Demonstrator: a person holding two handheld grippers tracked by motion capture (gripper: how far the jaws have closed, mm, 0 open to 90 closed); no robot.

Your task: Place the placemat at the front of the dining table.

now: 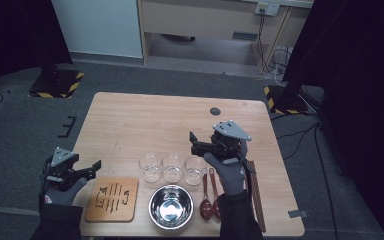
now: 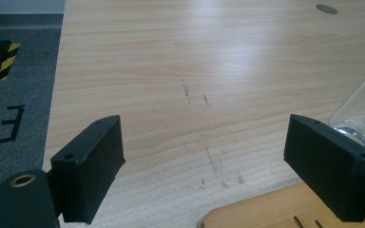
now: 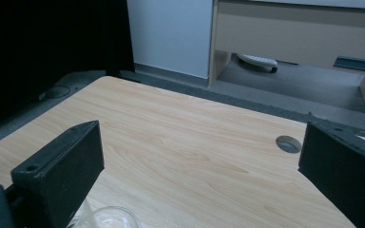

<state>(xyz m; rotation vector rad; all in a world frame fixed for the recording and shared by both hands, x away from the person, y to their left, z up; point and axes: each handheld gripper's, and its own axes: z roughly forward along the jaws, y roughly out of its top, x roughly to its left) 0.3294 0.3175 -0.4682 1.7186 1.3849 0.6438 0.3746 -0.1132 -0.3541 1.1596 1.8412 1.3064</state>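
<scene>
seemingly at the reach step, the right gripper [image 1: 196,142] hangs open and empty just above the rightmost glass [image 1: 195,169] of three, so the next move likely calls for lowering its jaws around that rim, while the left gripper [image 1: 96,166] waits open by the wooden board [image 1: 112,199].

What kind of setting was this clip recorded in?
Probably a lab or studio recording bay, not a kitchen: a lone wooden table on grey carpet, hazard-striped stand bases, and dark curtains at both sides.
</scene>
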